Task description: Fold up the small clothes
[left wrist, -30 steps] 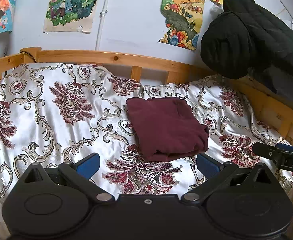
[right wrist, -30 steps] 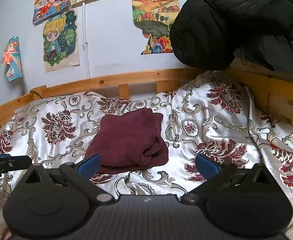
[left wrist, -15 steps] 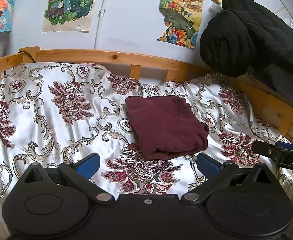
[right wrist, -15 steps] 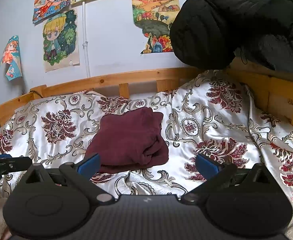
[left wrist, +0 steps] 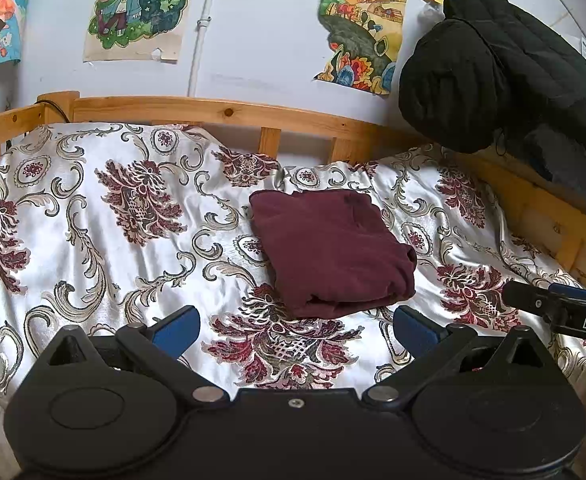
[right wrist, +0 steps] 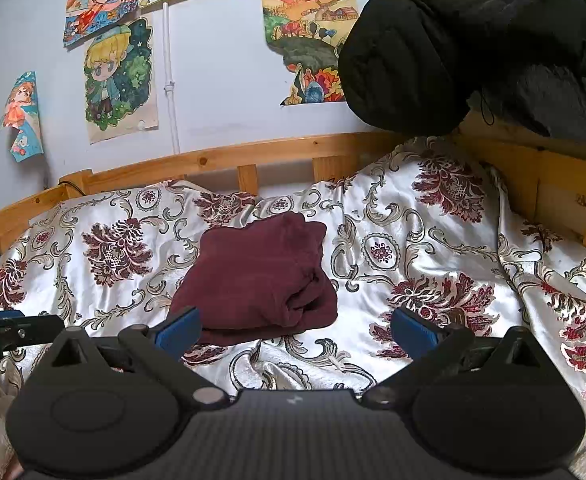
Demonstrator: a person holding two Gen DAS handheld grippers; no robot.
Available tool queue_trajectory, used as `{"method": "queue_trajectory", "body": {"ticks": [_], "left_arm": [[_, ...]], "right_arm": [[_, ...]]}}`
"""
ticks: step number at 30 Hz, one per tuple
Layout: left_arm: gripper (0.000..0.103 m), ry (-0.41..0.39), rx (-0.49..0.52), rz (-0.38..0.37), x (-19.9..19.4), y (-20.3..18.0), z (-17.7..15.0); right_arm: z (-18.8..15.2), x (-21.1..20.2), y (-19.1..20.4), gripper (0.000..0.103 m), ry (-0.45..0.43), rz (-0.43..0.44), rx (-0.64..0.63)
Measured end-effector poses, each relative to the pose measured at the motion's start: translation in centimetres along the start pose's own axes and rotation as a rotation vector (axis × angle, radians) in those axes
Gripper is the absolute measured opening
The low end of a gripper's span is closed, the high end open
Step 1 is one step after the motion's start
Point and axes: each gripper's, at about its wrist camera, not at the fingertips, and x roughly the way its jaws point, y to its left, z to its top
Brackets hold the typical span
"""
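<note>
Bed with floral cover: folded maroon garment at centre; left gripper and right gripper both wide, empty, apart from it

Across the middle of the frame spreads a shiny white bedspread with maroon flowers and grey scrolls, rumpled into soft folds. A wooden bed rail curves along behind it. Up on the white wall, a cartoon poster of a blond figure sits upper left, a landscape drawing upper centre. Over at upper right, a black quilted jacket hangs down over the wooden frame.
</note>
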Motion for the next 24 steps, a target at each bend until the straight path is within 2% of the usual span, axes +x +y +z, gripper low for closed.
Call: {"method": "queue_trajectory", "body": {"ticks": [10,12,17,24], "left_arm": [[0.102,0.015,-0.016,-0.006,0.11,-0.04,0.21],[0.102,0.035,-0.027,0.011,0.23,-0.20,0.42],[0.102,0.057,-0.012,0.113,0.64,-0.60,0.35],[0.102,0.042,-0.033,0.099,0.36,0.13,0.40]], "right_arm": [[-0.03,0.04,0.01,0.103,0.002,0.000,0.001],[0.00,0.04,0.01,0.103,0.002,0.000,0.001],[0.09,0.04,0.00,0.103,0.003,0.001,0.001],[-0.56,0.03,0.16,0.103,0.008,0.000,0.002]]}}
